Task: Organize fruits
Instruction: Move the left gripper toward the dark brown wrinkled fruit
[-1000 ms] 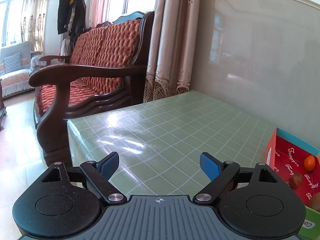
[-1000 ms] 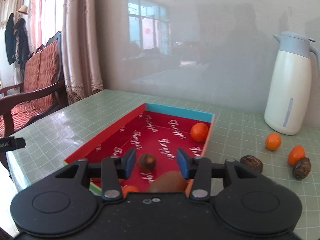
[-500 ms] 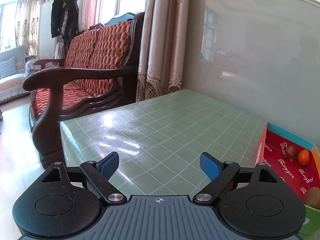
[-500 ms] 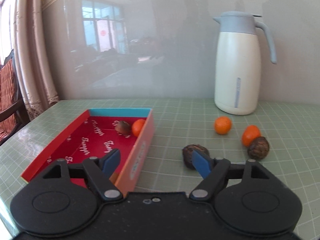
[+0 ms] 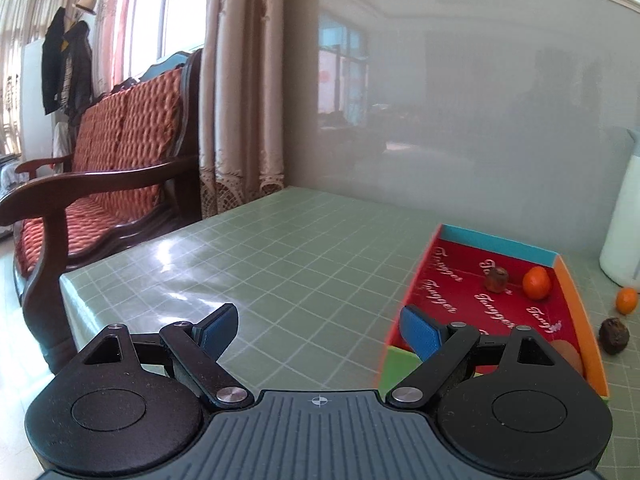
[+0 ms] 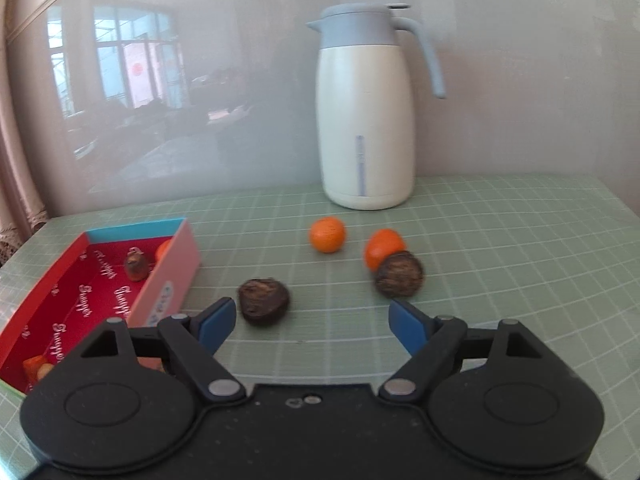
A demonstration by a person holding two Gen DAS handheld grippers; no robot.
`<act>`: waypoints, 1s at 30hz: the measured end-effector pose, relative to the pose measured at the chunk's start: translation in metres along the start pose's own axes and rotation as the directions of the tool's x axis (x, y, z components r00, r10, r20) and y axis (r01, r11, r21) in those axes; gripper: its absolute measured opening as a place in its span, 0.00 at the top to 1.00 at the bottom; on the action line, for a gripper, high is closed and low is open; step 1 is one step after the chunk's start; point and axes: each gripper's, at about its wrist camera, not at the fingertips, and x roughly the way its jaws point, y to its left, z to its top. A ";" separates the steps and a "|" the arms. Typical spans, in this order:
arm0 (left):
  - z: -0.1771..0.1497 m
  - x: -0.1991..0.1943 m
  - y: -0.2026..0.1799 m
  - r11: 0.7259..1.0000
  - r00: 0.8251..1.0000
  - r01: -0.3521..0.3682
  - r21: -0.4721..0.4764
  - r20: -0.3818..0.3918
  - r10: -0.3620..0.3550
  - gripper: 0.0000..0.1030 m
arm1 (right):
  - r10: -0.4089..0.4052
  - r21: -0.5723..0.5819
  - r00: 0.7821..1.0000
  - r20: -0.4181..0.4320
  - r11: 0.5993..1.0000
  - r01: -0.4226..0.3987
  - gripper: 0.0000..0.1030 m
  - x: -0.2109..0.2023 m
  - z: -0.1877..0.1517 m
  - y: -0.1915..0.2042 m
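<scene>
Now — box long axis runs toward wall | right gripper just widened, empty | left gripper wide, empty

A white thermos jug with a pale blue lid and handle stands upright on the green checked surface. Beside the surface: a wooden sofa with orange-red cushions, beige curtains, and 1 dark coat, apparently on a stand.

My left gripper tilts slightly downward, its blue pads spread wide with nothing between them. My right gripper also angles down; its jaws have just been opening and now stand wide apart, the pads gripping nothing.
</scene>
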 end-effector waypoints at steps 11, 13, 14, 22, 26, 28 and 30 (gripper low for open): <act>-0.004 -0.025 -0.079 0.967 0.979 0.196 0.165 0.026 -0.203 0.15 | -0.121 0.081 0.992 0.018 0.990 0.119 0.19 -0.017 0.001 -0.071; -0.003 -0.029 -0.091 0.957 0.972 0.227 0.182 0.022 -0.235 0.15 | -0.147 0.095 0.989 0.026 0.985 0.144 0.19 -0.021 0.000 -0.082; -0.003 -0.031 -0.097 0.952 0.968 0.241 0.191 0.021 -0.249 0.15 | -0.162 0.097 0.986 0.029 0.983 0.158 0.19 -0.022 0.000 -0.088; -0.007 -0.044 -0.146 0.912 0.943 0.325 0.249 -0.013 -0.332 0.14 | -0.241 0.151 0.970 0.043 0.961 0.232 0.09 -0.037 -0.004 -0.127; -0.009 -0.048 -0.176 0.886 0.928 0.366 0.286 -0.034 -0.372 0.14 | -0.263 0.167 0.963 0.049 0.953 0.252 0.09 -0.043 -0.007 -0.140; -0.011 -0.048 -0.189 0.876 0.922 0.380 0.297 -0.046 -0.385 0.14 | -0.280 0.172 0.959 0.051 0.948 0.267 0.09 -0.045 -0.008 -0.146; -0.012 -0.045 -0.201 0.872 0.920 0.387 0.301 -0.057 -0.388 0.14 | -0.298 0.180 0.953 0.056 0.942 0.283 0.09 -0.049 -0.011 -0.151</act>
